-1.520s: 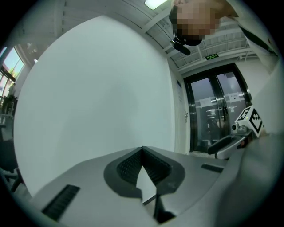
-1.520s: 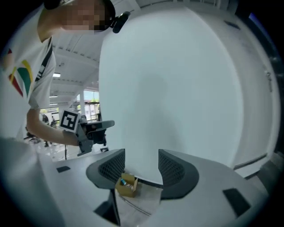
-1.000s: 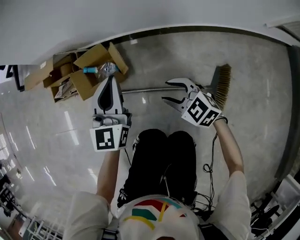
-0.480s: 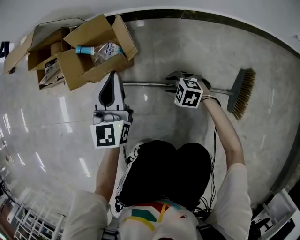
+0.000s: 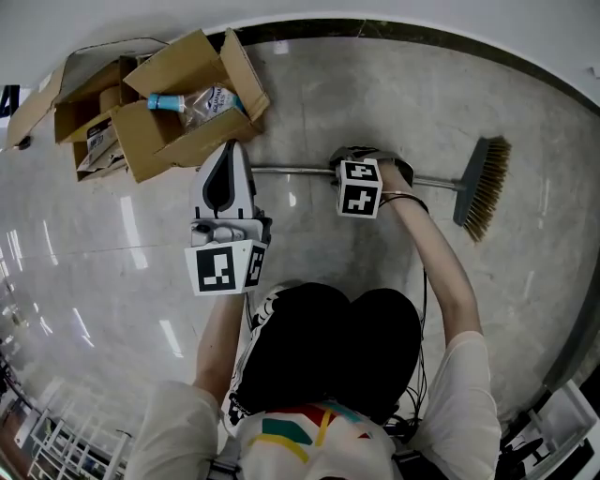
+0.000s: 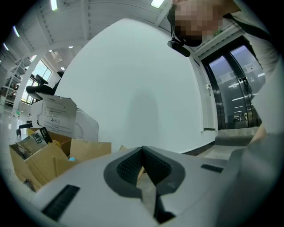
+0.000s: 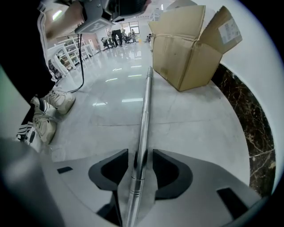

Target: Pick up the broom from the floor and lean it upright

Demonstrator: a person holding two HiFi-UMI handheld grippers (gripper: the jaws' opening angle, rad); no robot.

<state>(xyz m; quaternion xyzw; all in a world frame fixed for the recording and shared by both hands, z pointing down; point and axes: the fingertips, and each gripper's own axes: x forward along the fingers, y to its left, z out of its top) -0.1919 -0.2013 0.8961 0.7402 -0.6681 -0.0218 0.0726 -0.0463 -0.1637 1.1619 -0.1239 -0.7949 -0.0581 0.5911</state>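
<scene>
While the broom (image 5: pixel 431 179) lies flat on the floor (image 5: pixel 375 103), its handle (image 7: pixel 144 102) running along the wall (image 5: pixel 422 14) with the bristles (image 5: pixel 483 187) to the person's right, the right gripper (image 7: pixel 140 165) points steeply down astride it. Its jaws are closing with the handle between them, not yet pressing. The left gripper (image 6: pixel 142 167), jaws clenched on nothing, hangs level near the handle's free end. A box (image 5: pixel 187 112) crowds that end; open floor lies beyond the bristles.

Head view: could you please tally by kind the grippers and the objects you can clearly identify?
Broom: 1
Grippers: 2 (left gripper; right gripper, jaws closing with the broom's handle between them)
Cardboard boxes: 2
Plastic bottle: 1
Total: 6
</scene>
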